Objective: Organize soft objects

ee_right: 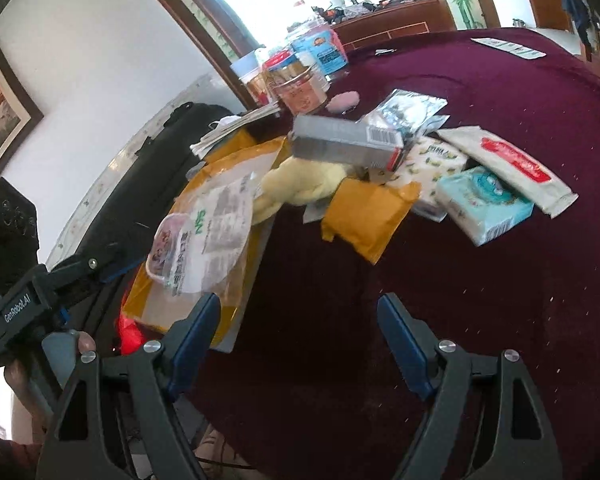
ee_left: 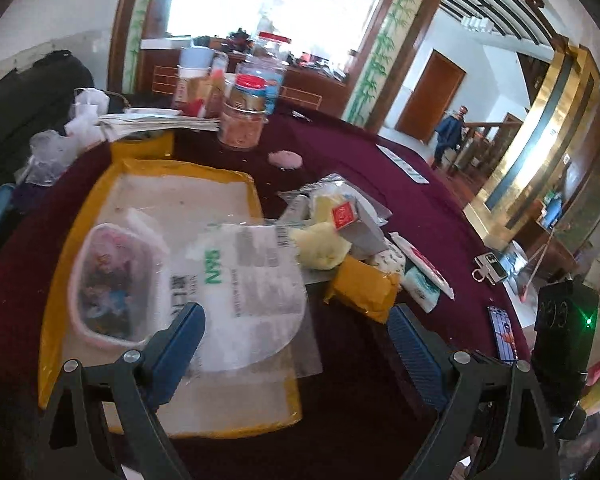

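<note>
A large yellow padded envelope (ee_left: 80, 240) lies flat on the maroon tablecloth (ee_left: 380, 160). On it rest a clear plastic box (ee_left: 112, 280) and a clear N95 mask bag (ee_left: 248, 284). Right of it is a pile: a yellow soft toy (ee_left: 320, 244), a small yellow mailer (ee_left: 364, 284), a grey carton (ee_left: 360, 224), tissue packs (ee_right: 484, 204) and a red-and-white wipes pack (ee_right: 512, 168). My left gripper (ee_left: 296, 332) is open, just above the mask bag's near edge. My right gripper (ee_right: 298, 320) is open and empty over bare cloth, short of the small mailer (ee_right: 368, 216).
Jars and bottles (ee_left: 244, 112) and stacked papers (ee_left: 160, 122) stand at the table's far side. A phone (ee_left: 502, 332) and keys (ee_left: 490, 268) lie near the right edge. A black bag (ee_right: 148, 184) sits left of the table. The left gripper's body (ee_right: 16, 308) shows in the right view.
</note>
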`<state>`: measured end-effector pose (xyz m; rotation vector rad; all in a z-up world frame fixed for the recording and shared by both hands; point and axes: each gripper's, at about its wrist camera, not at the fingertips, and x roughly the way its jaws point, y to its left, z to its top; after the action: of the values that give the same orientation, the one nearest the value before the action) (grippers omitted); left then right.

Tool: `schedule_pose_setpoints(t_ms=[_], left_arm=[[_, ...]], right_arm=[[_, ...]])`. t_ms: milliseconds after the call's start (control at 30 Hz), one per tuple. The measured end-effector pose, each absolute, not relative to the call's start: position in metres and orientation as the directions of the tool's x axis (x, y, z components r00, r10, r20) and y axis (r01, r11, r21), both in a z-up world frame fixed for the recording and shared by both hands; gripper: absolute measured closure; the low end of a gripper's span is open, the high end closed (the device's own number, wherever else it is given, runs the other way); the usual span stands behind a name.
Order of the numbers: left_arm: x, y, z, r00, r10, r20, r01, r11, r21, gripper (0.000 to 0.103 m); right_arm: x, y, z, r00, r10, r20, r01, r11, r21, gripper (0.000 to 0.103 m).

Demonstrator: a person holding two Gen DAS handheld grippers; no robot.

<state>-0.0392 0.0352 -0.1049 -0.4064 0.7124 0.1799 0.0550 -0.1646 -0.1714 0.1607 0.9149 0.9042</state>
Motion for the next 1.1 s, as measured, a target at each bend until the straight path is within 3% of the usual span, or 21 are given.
schedule_pose_setpoints(t_ms=[633, 833, 933, 1100], left_arm=[[0.007, 0.042, -0.11, 0.731, -0.038, -0.681, -0.256, 0.91, -0.325, 0.008], [0.004, 0.022, -0.119, 0.696, -0.185, -0.694, -0.117, 0.924, -0.364, 0.009], [0.008, 0.011, -0.123, 0.692, -0.194, -0.695, -0.071, 0.941, -0.332, 0.009], [0.024, 0.015, -0.144, 0.633, -0.154, -0.759, -0.132, 0.944, -0.302, 0.013]], right_arm=[[0.103, -0.167, -0.174, 0.325, 0.71, -0.625, -0.544, 0.681, 0.491, 0.022], [0.107, -0.181, -0.176, 0.358, 0.696, -0.623, -0.499, 0.706, 0.502, 0.023], [0.112, -0.183, -0.18, 0.353, 0.693, -0.629, -0.491, 0.709, 0.506, 0.023], [0.128, -0.18, -0.192, 0.306, 0.707, -0.637, -0.459, 0.696, 0.552, 0.034]])
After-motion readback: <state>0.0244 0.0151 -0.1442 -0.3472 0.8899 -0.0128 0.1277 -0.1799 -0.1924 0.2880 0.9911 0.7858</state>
